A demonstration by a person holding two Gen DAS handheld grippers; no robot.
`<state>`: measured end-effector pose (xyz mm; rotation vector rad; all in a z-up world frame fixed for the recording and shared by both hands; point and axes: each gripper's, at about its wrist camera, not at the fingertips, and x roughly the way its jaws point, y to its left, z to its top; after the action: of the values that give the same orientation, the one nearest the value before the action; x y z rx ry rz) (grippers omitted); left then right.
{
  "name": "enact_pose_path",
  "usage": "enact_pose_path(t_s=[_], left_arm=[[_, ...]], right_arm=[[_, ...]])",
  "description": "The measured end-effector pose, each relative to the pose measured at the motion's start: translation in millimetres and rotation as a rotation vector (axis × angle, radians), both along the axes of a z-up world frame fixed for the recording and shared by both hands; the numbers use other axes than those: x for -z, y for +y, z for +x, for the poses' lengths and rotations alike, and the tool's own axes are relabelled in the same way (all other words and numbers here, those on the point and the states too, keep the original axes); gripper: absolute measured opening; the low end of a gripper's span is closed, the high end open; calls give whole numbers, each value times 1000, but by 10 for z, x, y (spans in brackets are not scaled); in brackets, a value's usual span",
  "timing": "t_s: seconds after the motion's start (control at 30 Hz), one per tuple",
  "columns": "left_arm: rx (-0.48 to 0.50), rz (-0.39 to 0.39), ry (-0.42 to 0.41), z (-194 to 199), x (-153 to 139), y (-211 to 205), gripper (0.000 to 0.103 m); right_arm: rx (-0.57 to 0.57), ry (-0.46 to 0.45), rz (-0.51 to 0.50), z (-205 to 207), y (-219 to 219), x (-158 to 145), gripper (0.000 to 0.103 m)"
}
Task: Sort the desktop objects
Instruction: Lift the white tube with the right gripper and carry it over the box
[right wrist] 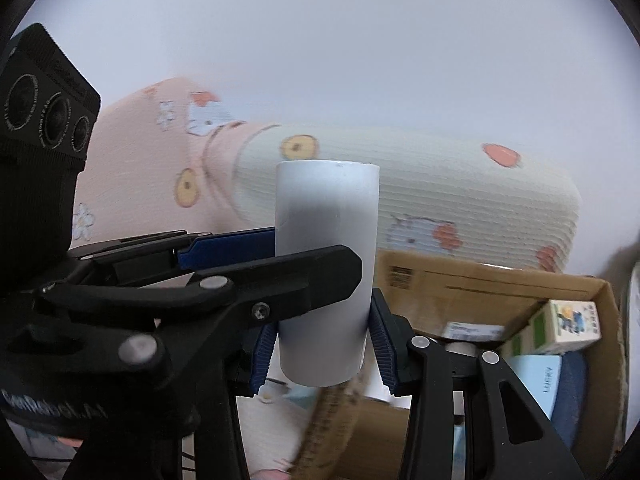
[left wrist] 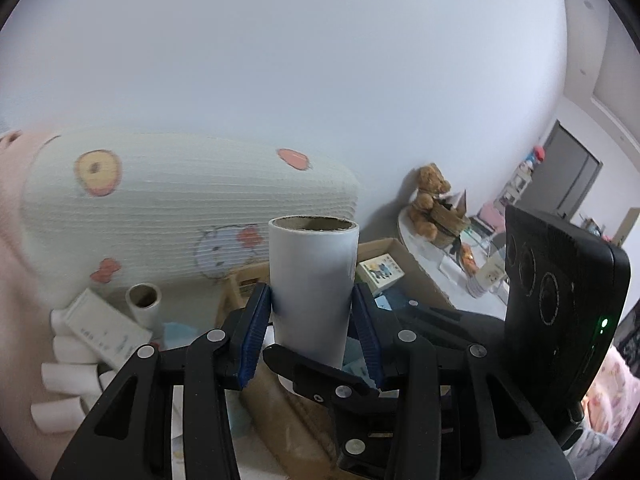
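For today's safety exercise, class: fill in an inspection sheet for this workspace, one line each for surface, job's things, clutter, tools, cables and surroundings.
Surface: mostly hidden under boxes and paper.
Job's things: white cardboard tube upright; open cardboard box holding small cartons.
Clutter: more tubes piled low on the left of the left view; flat white box among them.
Tools: left tool and right tool both clamp the tube, crossing each other.
Cables: nothing seen.
Surroundings: cartoon-print pillow, teddy bear on a round table, white wall.
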<state>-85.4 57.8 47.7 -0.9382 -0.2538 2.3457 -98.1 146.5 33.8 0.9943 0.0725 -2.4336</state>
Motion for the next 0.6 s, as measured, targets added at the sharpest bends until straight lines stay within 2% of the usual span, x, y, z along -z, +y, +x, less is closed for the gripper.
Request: enact_pose_path(t_s=[0.17, 0.27, 0.4, 0.6], left_arm=[[56, -49, -4, -177, 51, 347, 46], [99, -74, -57, -345, 127, 531, 46], [129, -83, -159, -566, 261, 698, 46], [143, -45, -281, -776, 507, 812, 46]], right_arm=[[53, -65, 32, -230, 272, 43, 41], [87, -102, 53, -369, 433, 93, 41], [111, -178, 28, -520, 598, 189, 41], [136, -230, 44, -641, 733, 350, 40]])
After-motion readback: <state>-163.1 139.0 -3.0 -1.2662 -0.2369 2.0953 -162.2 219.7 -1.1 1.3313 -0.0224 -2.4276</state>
